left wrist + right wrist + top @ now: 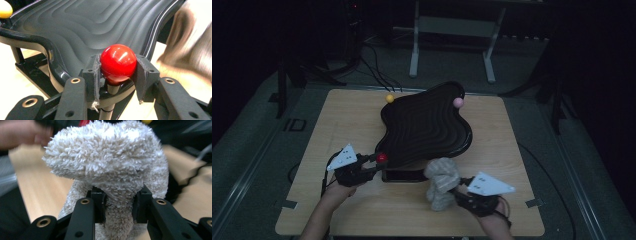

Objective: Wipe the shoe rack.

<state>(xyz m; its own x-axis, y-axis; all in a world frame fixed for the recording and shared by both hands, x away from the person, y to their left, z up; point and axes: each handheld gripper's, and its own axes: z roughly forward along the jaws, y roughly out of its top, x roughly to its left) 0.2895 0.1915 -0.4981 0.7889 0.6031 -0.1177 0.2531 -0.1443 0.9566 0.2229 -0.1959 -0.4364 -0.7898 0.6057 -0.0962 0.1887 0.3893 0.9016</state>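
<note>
Now the glossy red ball point(118, 63) at the ridged black tray's point(424, 125) seven o'clock corner is clamped by the left claw point(374, 161). At five o'clock, a fluffy cream towel point(442, 182) is pinched in the right claw point(457, 192), above the wooden bench point(337, 120). Wiping is best done along the grooves, with the tray kept steady.

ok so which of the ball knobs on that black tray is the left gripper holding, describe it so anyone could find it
Start at the wavy black tray on the wooden table. At its near left corner, the left gripper is shut on the red ball, atop a thin post. The other two balls, yellow and pink, sit at the far rim.
</note>
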